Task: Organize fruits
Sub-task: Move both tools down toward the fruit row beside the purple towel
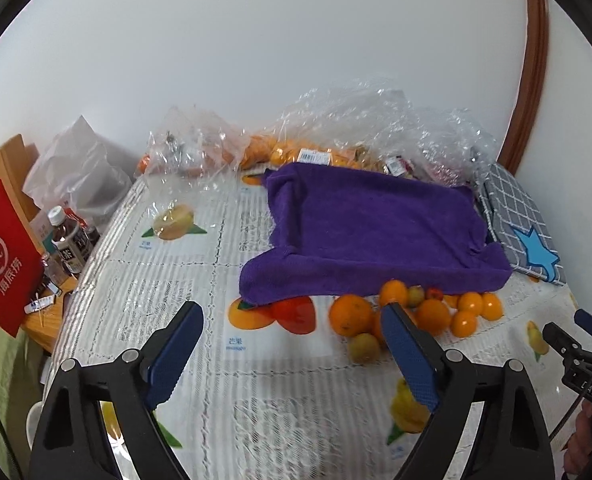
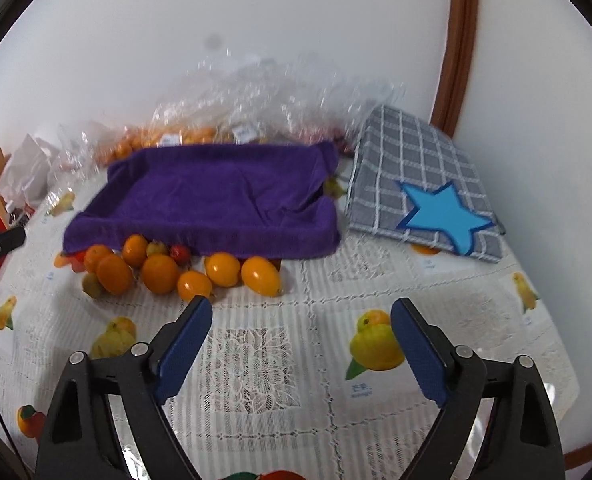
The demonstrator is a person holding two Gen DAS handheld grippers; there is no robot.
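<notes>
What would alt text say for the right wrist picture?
An open, empty right claw hovers above a lace tablecloth, near a pile of oranges beside a purple towel. A grey checked cloth lies to its right.

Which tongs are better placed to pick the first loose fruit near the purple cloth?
Probably the left tongs: open, with the loose fruit pile right at their tips. The right tongs are open too, but the pile lies off to their side.

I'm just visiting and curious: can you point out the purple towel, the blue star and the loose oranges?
purple towel [image 2: 216,196]: right wrist view, middle of its top.
blue star [image 2: 444,216]: right wrist view, centre of the star.
loose oranges [image 2: 160,274]: right wrist view, one orange's middle.
</notes>
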